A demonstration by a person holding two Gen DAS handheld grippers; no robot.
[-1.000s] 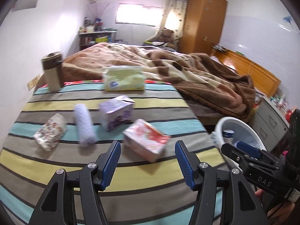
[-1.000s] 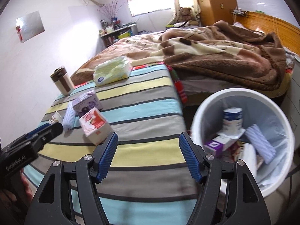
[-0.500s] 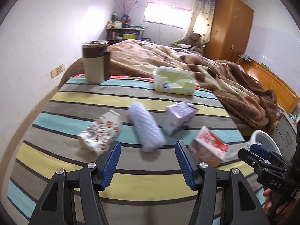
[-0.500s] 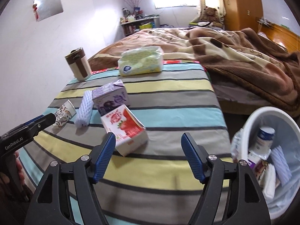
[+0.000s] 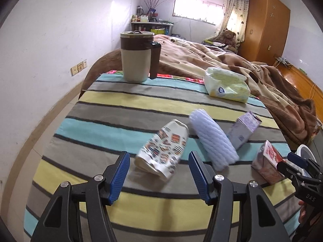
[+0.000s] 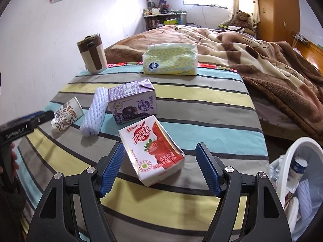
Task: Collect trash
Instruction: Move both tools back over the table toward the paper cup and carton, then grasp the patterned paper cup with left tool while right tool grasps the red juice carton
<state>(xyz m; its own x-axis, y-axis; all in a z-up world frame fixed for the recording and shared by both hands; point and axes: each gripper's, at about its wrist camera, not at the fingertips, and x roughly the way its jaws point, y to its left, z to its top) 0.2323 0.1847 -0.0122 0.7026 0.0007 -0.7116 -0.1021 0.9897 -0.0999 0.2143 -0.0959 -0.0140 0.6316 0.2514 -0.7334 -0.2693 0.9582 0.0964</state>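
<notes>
Trash lies on the striped tablecloth. A crushed patterned paper cup lies on its side, its near end between the pads of my left gripper. That gripper is open and its pads stay clear of the cup. Right of the cup lie a white foam net sleeve and a purple drink carton. A strawberry drink carton lies between the fingers of my right gripper. This gripper is open too, with a gap on each side of the carton.
A brown and beige lidded mug and a yellow tissue pack stand at the table's far edge, next to a bed with a brown blanket. A white bin holding several discarded items stands off the table's right side.
Both grippers have swung left over the table. The left went from the strawberry carton to the patterned cup. The right went from beside the bin to the strawberry carton, its jaws slightly wider.
</notes>
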